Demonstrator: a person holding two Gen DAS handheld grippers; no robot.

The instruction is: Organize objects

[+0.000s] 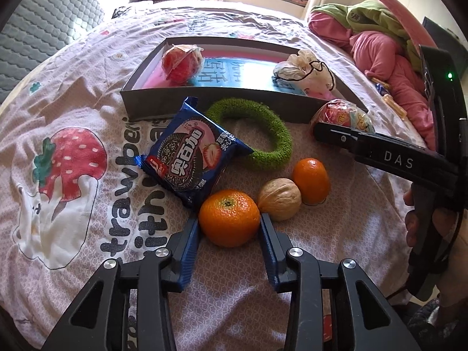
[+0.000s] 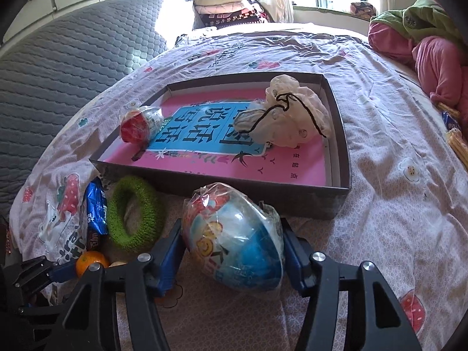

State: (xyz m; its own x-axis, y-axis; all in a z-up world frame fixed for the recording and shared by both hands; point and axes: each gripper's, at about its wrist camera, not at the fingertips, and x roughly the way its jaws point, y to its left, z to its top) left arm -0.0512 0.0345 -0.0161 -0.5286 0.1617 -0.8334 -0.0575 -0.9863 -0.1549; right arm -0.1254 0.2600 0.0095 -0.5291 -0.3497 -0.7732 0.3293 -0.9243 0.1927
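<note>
My left gripper (image 1: 229, 225) has its blue pads on both sides of a round orange (image 1: 229, 218) that rests on the bedsheet. Beside it lie a walnut (image 1: 279, 199), a second orange (image 1: 311, 181), a blue Oreo packet (image 1: 191, 152) and a green fuzzy ring (image 1: 257, 133). My right gripper (image 2: 232, 242) has its pads against a wrapped toy egg (image 2: 234, 237) on the sheet, just in front of the dark shallow box (image 2: 263, 193). The box holds a wrapped red ball (image 2: 140, 124) and a white drawstring pouch (image 2: 289, 117).
A pile of pink and green bedding (image 2: 424, 44) lies at the right. A grey quilted mattress (image 2: 58, 67) rises at the left. Folded blankets (image 2: 228, 8) sit at the far end under the window. Small snack packets (image 2: 454, 134) lie near the right edge.
</note>
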